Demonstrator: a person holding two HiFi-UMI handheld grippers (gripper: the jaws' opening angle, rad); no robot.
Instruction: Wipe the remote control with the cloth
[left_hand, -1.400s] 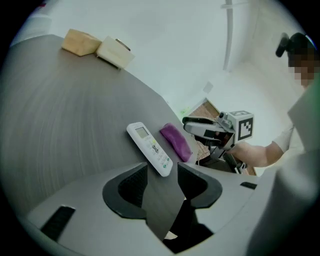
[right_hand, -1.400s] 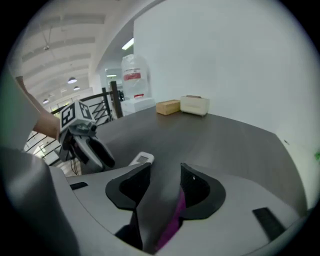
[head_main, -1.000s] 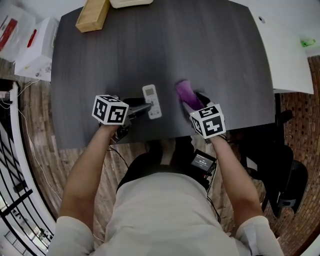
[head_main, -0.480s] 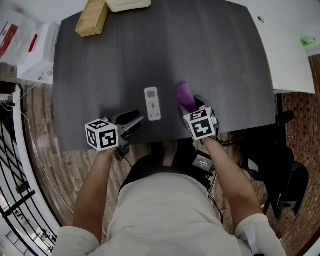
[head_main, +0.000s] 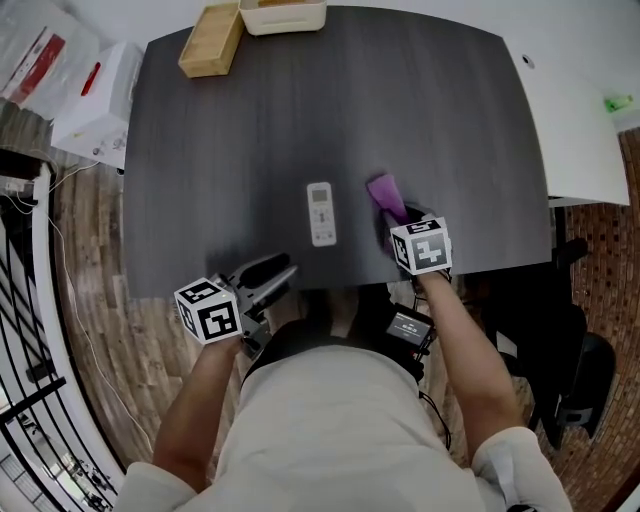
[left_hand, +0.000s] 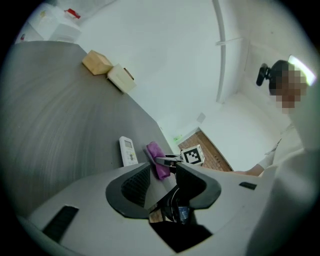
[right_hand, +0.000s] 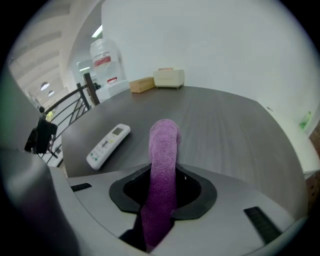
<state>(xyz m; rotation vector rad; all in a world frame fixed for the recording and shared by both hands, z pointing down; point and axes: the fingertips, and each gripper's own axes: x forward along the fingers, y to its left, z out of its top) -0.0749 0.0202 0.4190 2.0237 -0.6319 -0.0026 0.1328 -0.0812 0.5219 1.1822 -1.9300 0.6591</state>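
Left gripper (left_hand: 164, 168) jaws are shown closing, nothing between; beyond, remote (left_hand: 128, 151) is seen on table (left_hand: 50, 110), cloth (left_hand: 157, 161) just beside.

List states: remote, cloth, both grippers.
remote: flat on the table, buttons up, untouched.
cloth: between the right gripper's jaws, its end sticking out forward.
right gripper: jaws closing on the cloth.
left gripper: empty, jaws apart, closing.
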